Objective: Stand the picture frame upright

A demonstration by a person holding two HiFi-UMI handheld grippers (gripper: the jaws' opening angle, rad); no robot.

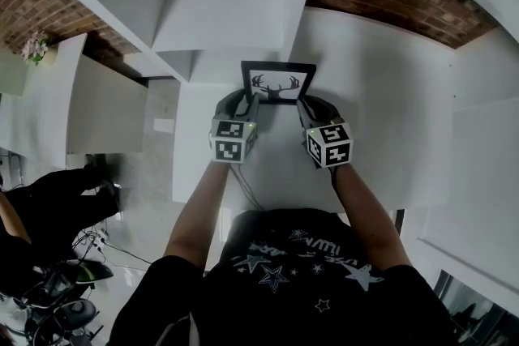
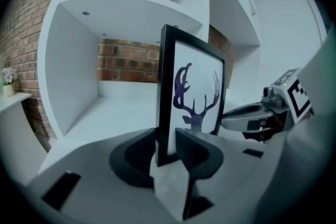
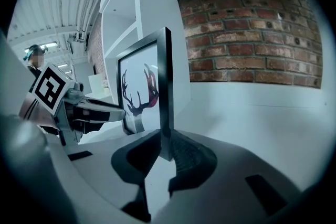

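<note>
**Operator:** Status of the frame?

**Technician:** The frame (image 1: 278,82) is vertical, with the picture side toward the person. It is over the white top (image 1: 365,93), just in front of the shelf unit (image 1: 227,12). Both gripper views show its borders running straight up.

**Operator:** Grip state?

**Technician:** Left gripper (image 2: 167,141) — jaws closed onto the frame's left border, near the lower corner. Right gripper (image 3: 167,147) — jaws closed onto the right border, likewise low down. Neither is empty; each pinches the frame edge-on.

**Operator:** So the task is complete?

**Technician:** Not confirmed. The raising step appears done, since the frame is upright. In my judgement three steps remain:
1. Seat the bottom edge on the top.
2. Verify that the frame stands unsupported.
3. Open both jaws and draw clear.

Whether the bottom edge touches the top cannot be told, because the jaws cover it. No rear prop shows in any view, so stability after release is unverified.

**Operator:** Main risk?

**Technician:** Probably tipping forward or back on release. Freeing one gripper at a time would be prudent.
</note>
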